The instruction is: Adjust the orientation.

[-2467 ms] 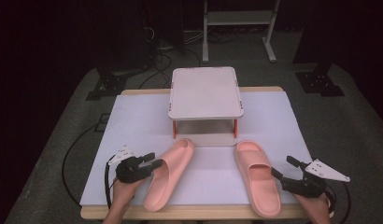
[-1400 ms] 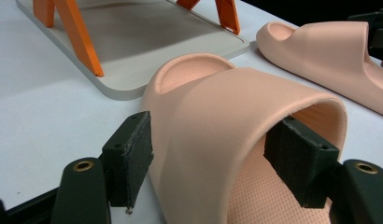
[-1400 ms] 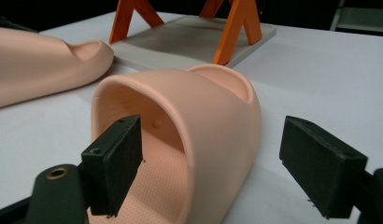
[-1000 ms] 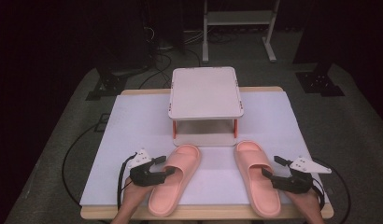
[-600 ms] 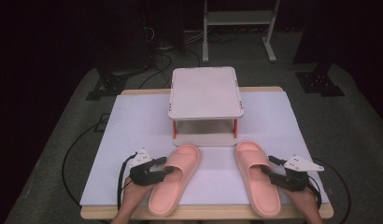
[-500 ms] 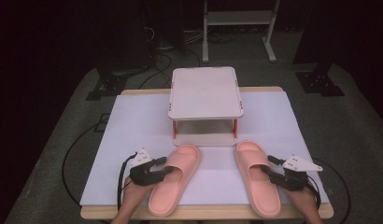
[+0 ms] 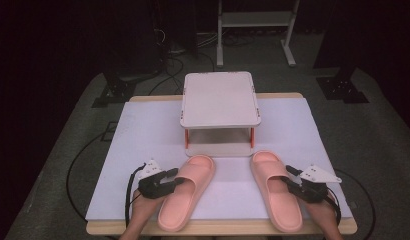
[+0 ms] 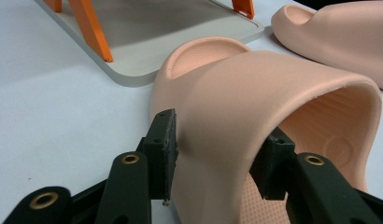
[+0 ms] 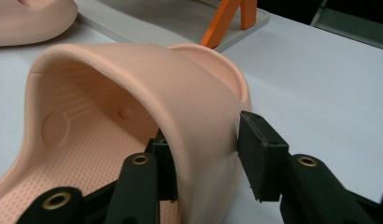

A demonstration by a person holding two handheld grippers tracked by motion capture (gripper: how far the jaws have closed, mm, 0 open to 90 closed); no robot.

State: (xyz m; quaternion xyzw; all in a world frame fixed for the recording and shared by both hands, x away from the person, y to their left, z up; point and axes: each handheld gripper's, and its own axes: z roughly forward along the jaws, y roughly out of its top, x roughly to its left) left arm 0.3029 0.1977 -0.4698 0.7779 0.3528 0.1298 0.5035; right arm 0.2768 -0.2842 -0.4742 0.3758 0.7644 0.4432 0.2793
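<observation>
Salmon-pink foam slides lie side by side at the lower middle of the high view, toes toward the little rack. I have my left tool (image 7: 179, 181) on the outer wall of the left slipper (image 7: 185, 197), and its jaws have just been closing: in the left gripper view one pad presses the outside of the strap (image 8: 255, 98) while the other sits inside, under the arch, so it is clamped on the strap's side. My right tool (image 7: 292, 183) has also just been closing, on the right slipper (image 7: 275, 195). In the right gripper view the strap wall (image 9: 180, 102) stands between the jaws, inner pad against it, outer pad touching or a hair off; I read it as a grip.

Taking each slide by the strap's edge makes sense to me: the band is the one thin, raised part a narrow jaw can span, and it lets the sole hang level when lifted.

Centre of the high view holds the two-tier shoe rack (image 7: 220, 97) with orange legs; its top shelf is bare, and the lower tray (image 8: 147, 32) carries nothing either. Both slippers rest on the white worktop (image 7: 143, 130), just in front of the rack and not on it.
</observation>
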